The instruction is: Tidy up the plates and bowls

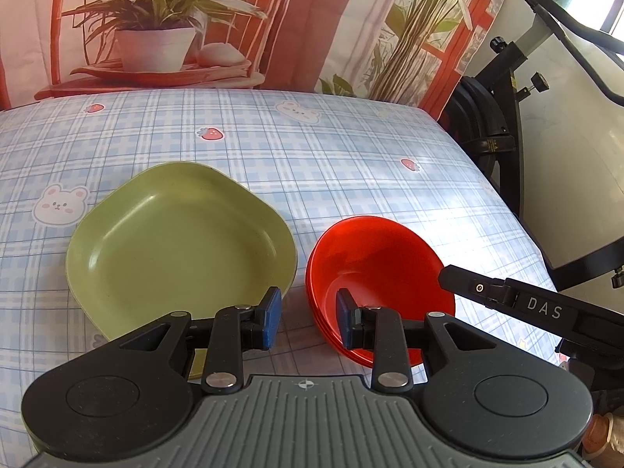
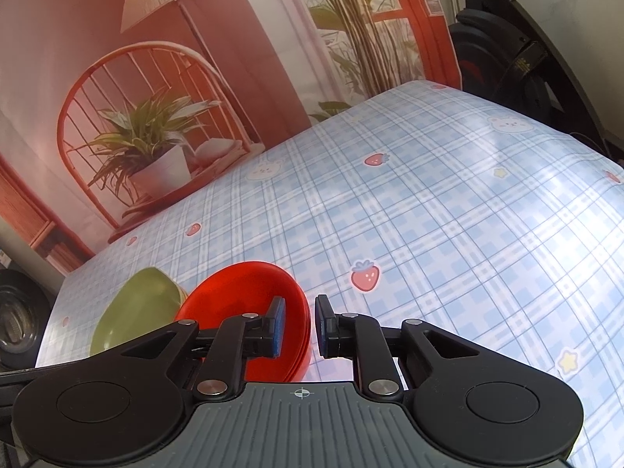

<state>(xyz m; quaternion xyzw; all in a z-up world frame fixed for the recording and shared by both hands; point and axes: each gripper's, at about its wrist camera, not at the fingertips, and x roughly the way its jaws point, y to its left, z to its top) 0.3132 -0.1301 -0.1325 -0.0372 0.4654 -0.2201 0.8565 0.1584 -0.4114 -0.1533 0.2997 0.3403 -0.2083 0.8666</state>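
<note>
We judge the task near its end. The red bowls [image 1: 380, 273] sit nested in one stack on the checked tablecloth [image 1: 312, 148], just beside the green plate [image 1: 179, 249] but apart from it. From the rim lines at the stack's side we count three bowls, possibly four; the exact number is hard to read. We count one green plate for certain; a pale edge under its near corner may be a second, and we cannot tell. Our left gripper [image 1: 308, 318] hovers over the gap between plate and stack, jaws apart, nothing between them. Our right gripper [image 2: 299, 327] stands at the stack's right rim, jaws slightly apart; the rim lies behind the gap, unclamped. What remains, in our judgement, is to withdraw both grippers, provided no further dish lies outside the views.
</note>
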